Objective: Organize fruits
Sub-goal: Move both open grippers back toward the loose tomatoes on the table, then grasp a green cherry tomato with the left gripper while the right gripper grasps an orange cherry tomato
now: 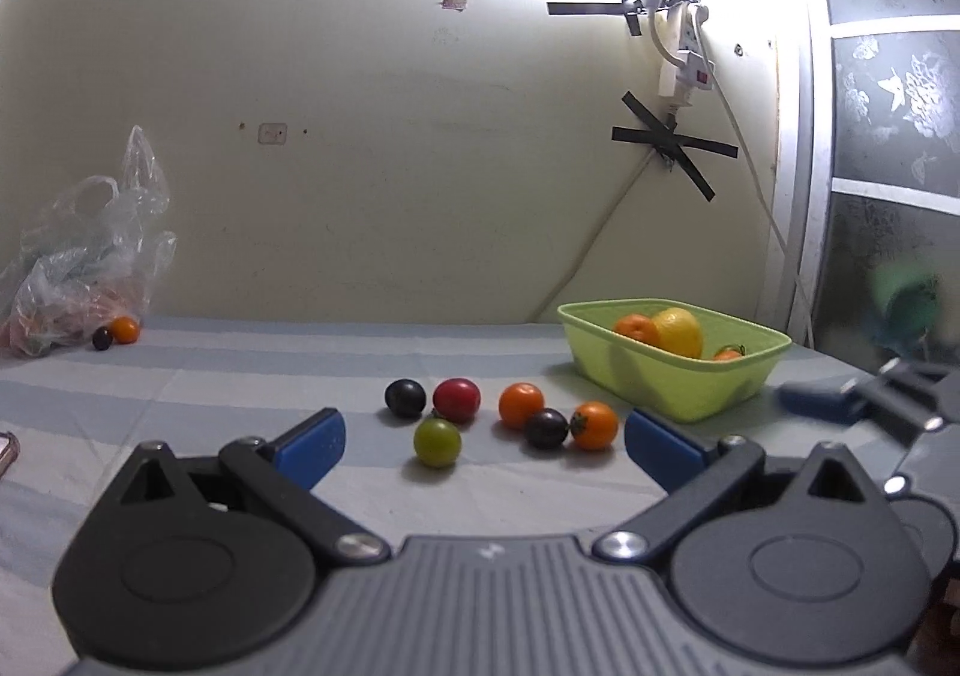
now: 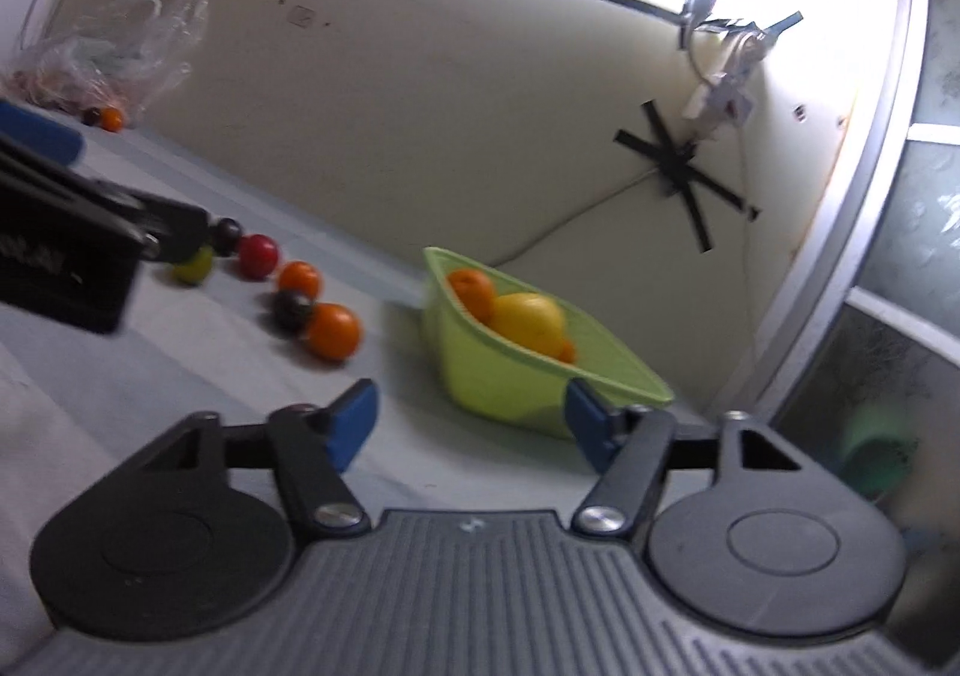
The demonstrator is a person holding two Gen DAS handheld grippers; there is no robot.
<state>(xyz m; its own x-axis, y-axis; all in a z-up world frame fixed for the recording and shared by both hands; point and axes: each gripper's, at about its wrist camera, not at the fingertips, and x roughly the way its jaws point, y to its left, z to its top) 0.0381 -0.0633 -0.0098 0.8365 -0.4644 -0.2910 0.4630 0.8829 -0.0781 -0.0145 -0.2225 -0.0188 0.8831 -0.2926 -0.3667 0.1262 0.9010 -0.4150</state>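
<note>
The green basket sits just beyond the right gripper, its long axis running away toward the wall; both grippers' jaws stand apart, empty. Loose small fruits lie ahead of the left gripper on the striped cloth.

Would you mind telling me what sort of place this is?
Probably a room at home: a cloth-covered table against a plain wall, a green basket of fruit, and a taped-up power strip.
</note>
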